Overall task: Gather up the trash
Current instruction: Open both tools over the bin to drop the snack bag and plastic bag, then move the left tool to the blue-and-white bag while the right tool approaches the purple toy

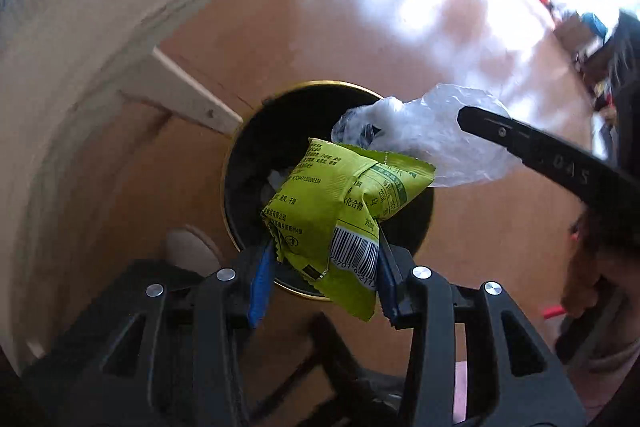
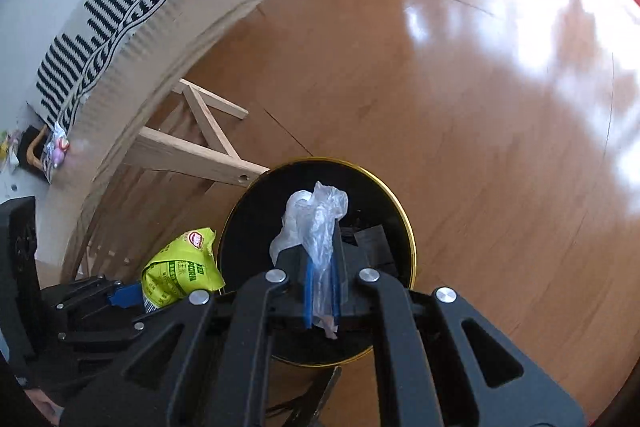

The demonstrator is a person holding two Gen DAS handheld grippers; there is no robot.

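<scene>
- Two pieces of trash hang over one target: the black round bin with a gold rim, which stands on the wooden floor beside a cardboard-topped wooden table, within easy reach of both hands.
- Largest of the held things, the lime-green snack wrapper is pinched at its barcode end by the left gripper, jaws part-closed on the crumpled foil. In the left wrist view most of it hangs over the bin's mouth, so I judge it would drop inside once let go.
- Smaller and lighter, the clear plastic bag is clamped in the right gripper, jaws pressed tight on the thin film. It needs a firm squeeze or it would slip; it too sits above the opening.
</scene>
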